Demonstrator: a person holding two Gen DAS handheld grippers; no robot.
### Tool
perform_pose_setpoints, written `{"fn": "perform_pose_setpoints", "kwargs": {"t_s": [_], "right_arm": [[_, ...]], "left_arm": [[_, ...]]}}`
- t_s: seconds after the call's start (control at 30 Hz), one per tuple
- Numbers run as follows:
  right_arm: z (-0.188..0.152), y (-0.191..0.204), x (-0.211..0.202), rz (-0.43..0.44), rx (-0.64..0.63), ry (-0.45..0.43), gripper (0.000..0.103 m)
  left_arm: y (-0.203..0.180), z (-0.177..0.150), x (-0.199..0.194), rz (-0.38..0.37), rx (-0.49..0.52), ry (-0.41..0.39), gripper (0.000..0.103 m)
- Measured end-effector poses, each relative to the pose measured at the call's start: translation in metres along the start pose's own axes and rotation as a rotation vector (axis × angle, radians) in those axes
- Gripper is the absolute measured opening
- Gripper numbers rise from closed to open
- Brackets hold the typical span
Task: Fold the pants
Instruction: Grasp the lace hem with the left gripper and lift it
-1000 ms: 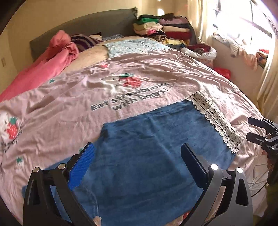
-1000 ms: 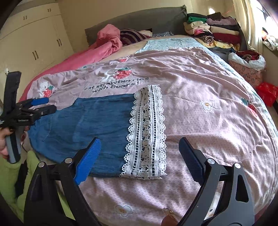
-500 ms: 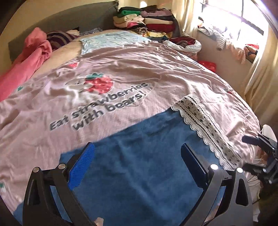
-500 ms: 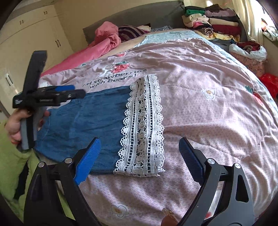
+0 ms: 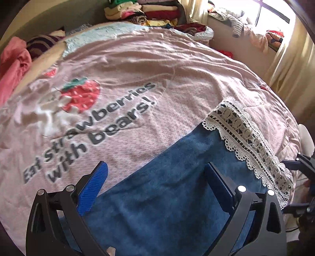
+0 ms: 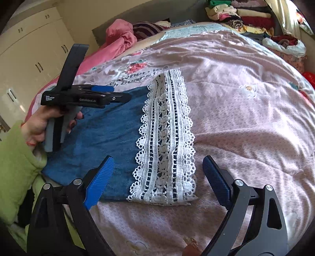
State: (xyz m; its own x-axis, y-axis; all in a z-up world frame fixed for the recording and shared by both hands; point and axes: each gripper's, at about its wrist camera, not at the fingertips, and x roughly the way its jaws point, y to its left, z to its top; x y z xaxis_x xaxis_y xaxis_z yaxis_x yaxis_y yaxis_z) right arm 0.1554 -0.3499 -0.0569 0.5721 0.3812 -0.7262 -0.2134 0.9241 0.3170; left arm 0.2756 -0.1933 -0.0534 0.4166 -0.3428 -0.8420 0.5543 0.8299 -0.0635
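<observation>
Blue pants (image 5: 173, 197) with a white lace hem (image 5: 248, 141) lie flat on the pink bedspread (image 5: 157, 74). My left gripper (image 5: 157, 185) is open and empty, just above the pants' far edge. In the right wrist view the pants (image 6: 106, 135) lie left of centre, lace hem (image 6: 167, 137) straight ahead. My right gripper (image 6: 157, 177) is open and empty, hovering over the near end of the lace hem. The left gripper (image 6: 118, 96) shows there from the side, held over the blue cloth.
The bedspread has a strawberry print and lettering (image 5: 94, 126). A pink blanket (image 6: 120, 37) lies at the head of the bed. Stacked folded clothes (image 6: 244, 17) sit at the far right corner. A window and curtain (image 5: 275, 39) are to the right. White cupboards (image 6: 29, 49) stand left.
My left gripper has moved forward over the pants toward their far edge. My right gripper has come lower and closer to the lace hem. Both stay open.
</observation>
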Motion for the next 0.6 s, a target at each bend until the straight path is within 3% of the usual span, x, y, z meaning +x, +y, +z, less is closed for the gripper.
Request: {"fn": "perform_pose_setpoints", "kwargs": {"t_s": [0.07,0.2,0.23,0.3,0.37,0.43,0.5,0.6], "right_arm": [[-0.001,-0.002,0.004,0.01,0.024,0.001,0.085],[-0.002,-0.002,0.008,0.038,0.04,-0.009,0.084],[-0.002,-0.001,0.01,0.04,0.034,-0.009,0.082],[-0.001,0.001,0.014,0.054,0.028,-0.008,0.064],[-0.001,0.002,0.017,0.085,0.027,-0.01,0.053],[0.001,0.004,0.021,0.085,0.013,-0.006,0.041],[0.003,0.006,0.02,0.095,-0.001,-0.013,0.021],[0.006,0.013,0.014,0.112,-0.017,-0.035,0.017]], "left_arm": [[-0.001,-0.001,0.008,-0.024,-0.014,0.009,0.091],[-0.006,-0.002,0.01,-0.088,-0.023,-0.006,0.061],[-0.008,-0.002,0.01,-0.095,-0.02,-0.005,0.057],[-0.013,-0.003,0.01,-0.112,-0.012,-0.006,0.036],[-0.021,-0.004,0.01,-0.129,0.001,-0.007,0.026],[-0.026,-0.005,0.01,-0.11,0.015,-0.006,0.022],[-0.026,-0.005,0.01,-0.111,0.002,-0.009,0.018],[-0.018,-0.007,0.007,-0.136,-0.042,-0.022,0.014]]}}
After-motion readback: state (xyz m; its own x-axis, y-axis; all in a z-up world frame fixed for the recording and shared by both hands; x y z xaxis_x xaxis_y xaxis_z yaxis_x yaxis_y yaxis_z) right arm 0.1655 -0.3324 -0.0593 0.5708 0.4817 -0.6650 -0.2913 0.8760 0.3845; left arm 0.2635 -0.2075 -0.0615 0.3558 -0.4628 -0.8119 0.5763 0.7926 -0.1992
